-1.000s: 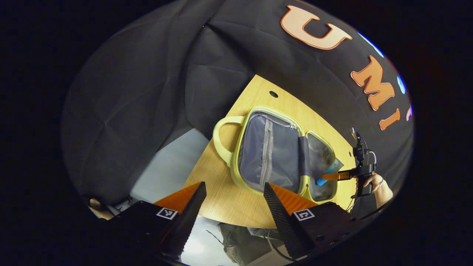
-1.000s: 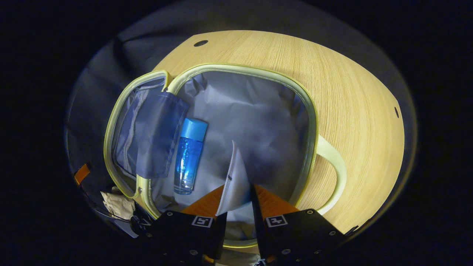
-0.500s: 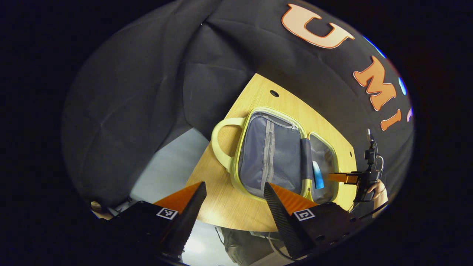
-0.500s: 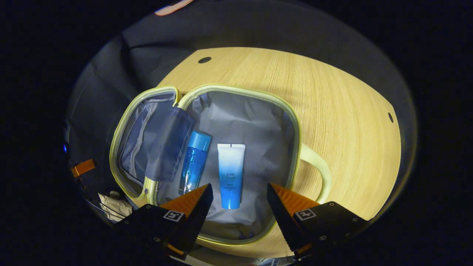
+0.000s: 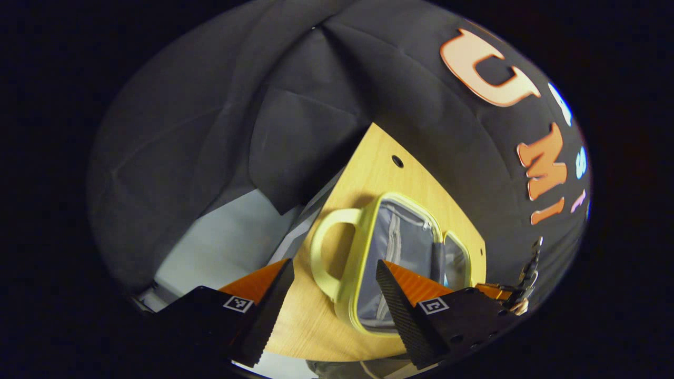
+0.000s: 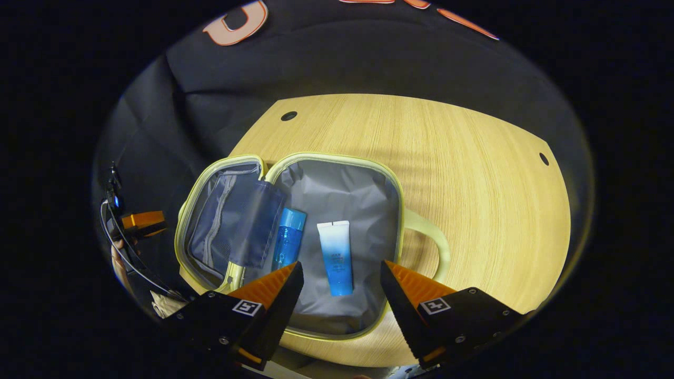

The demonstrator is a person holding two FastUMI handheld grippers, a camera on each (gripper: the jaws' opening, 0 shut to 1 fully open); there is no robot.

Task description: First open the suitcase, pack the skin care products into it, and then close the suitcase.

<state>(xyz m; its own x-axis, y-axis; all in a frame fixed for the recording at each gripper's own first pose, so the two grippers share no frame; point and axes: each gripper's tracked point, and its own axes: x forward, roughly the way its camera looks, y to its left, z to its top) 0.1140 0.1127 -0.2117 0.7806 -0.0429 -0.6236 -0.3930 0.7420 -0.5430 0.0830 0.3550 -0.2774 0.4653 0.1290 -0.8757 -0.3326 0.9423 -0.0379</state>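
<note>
Suitcase (image 6: 337,200) lay open on the table (image 6: 474,173), products inside.
My right gripper (image 6: 341,273) hung spread above the tube (image 6: 335,256); bottle (image 6: 289,238) at its 9 o'clock. Left gripper (image 5: 335,273) spread, empty.

Both tongs (image 6: 341,295) have chunky black housings, square tag markers, ridged wedge fingers (image 6: 396,295), visible screws, plus a thin cable (image 6: 131,258).

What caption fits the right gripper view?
Open right gripper above the open suitcase holding a blue bottle and tube.
</note>
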